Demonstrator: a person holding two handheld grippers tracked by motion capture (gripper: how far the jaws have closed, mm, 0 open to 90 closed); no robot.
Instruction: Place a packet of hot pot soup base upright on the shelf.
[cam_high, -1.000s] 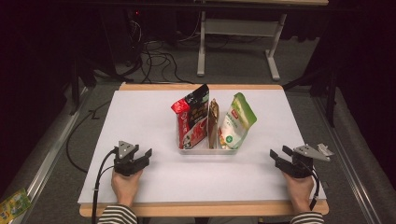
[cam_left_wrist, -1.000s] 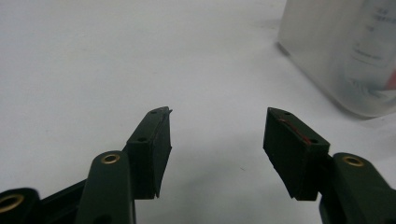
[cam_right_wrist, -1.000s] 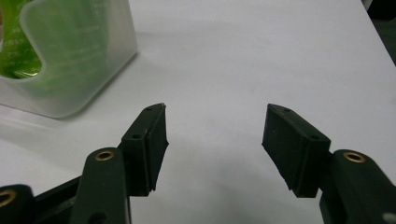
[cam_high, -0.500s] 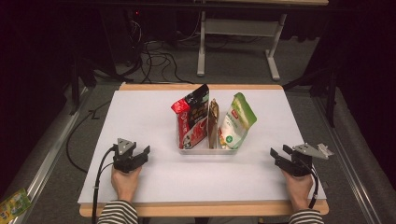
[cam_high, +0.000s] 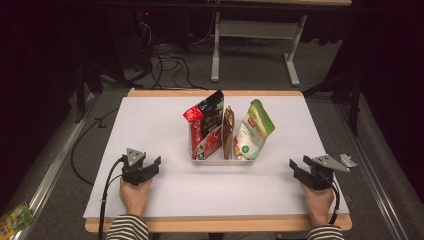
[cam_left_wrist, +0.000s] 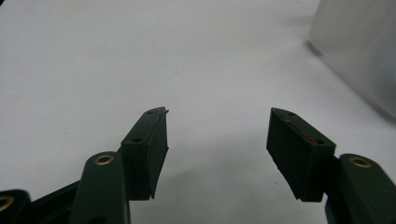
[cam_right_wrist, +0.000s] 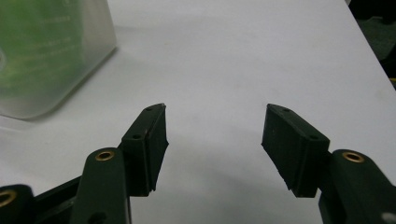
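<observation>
A clear plastic bin (cam_high: 222, 160) stands at the middle of the white table (cam_high: 165, 120). Three pouches stand upright in it: a red and black one (cam_high: 205, 131), a thin brown one (cam_high: 228, 131) and a green and white one (cam_high: 254, 131). My left gripper (cam_high: 156, 164) rests on the table left of the bin, its jaws open with nothing between them (cam_left_wrist: 217, 135). The bin's wall (cam_left_wrist: 359, 56) shows at the upper right of the left gripper view. My right gripper (cam_high: 295, 167) lies right of the bin, open and empty too (cam_right_wrist: 215, 133), with the bin's corner (cam_right_wrist: 51, 56) and green pouch ahead to its left.
The table's wooden front edge (cam_high: 215, 225) runs just behind both hands. A small green packet (cam_high: 15, 220) lies on the floor at the lower left. Cables (cam_high: 165, 60) and a desk frame (cam_high: 255, 45) sit on the floor beyond the table.
</observation>
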